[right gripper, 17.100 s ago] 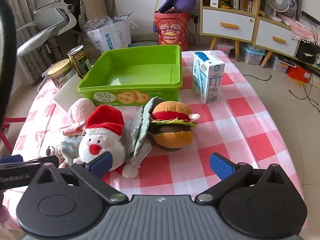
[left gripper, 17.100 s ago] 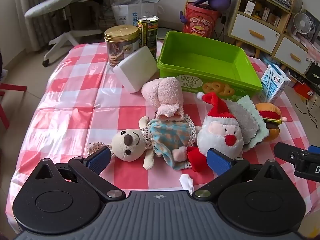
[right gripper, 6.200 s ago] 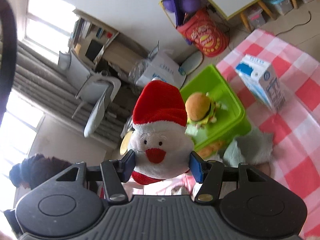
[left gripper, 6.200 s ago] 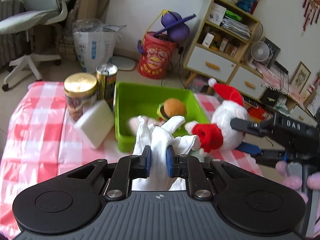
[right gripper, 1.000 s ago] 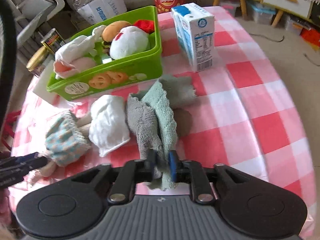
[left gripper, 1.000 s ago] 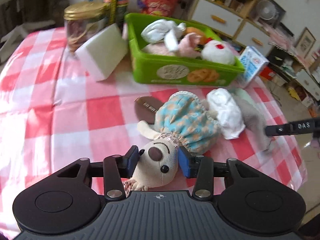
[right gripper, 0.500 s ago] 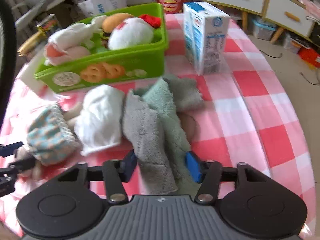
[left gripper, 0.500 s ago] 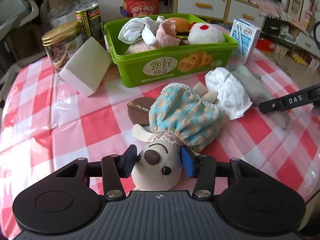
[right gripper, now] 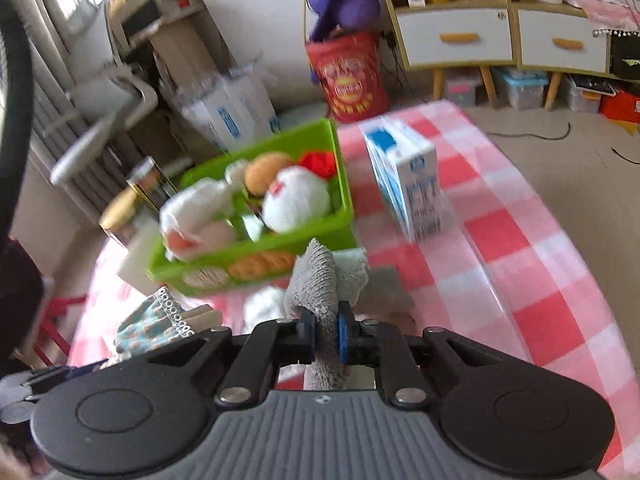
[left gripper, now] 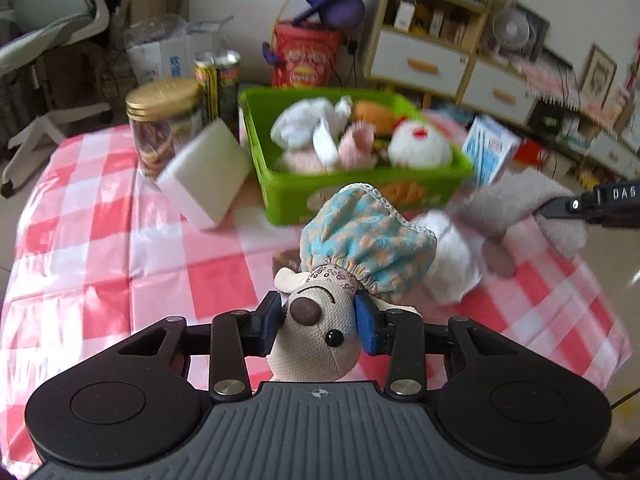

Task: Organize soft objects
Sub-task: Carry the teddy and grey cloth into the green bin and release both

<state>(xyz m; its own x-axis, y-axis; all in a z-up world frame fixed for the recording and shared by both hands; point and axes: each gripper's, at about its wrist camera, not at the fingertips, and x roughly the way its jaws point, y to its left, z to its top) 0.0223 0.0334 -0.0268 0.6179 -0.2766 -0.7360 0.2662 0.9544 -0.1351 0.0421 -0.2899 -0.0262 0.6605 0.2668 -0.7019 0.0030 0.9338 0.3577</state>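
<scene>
My left gripper [left gripper: 320, 324] is shut on the head of a beige plush mouse [left gripper: 316, 340] in a blue-and-orange dress [left gripper: 366, 240] and holds it above the checked table. My right gripper [right gripper: 325, 334] is shut on a grey-green towel [right gripper: 320, 280], lifted off the table; the towel [left gripper: 516, 204] also shows in the left wrist view. The green bin [left gripper: 360, 194] holds a Santa plush [left gripper: 418, 146], a burger plush [left gripper: 374, 112], a pink plush and a white cloth [left gripper: 308, 122]. A white cloth bundle [left gripper: 452, 268] lies on the table in front of the bin.
A milk carton [right gripper: 412, 184] stands right of the bin. A white foam block [left gripper: 204, 174], a gold-lidded jar [left gripper: 164, 120] and a can [left gripper: 218, 80] stand left of it. A brown disc [left gripper: 286, 258] lies under the mouse. The table edge is close on the right.
My left gripper has lifted the plush mouse off the table. My right gripper has closed on the towel and raised it toward the bin.
</scene>
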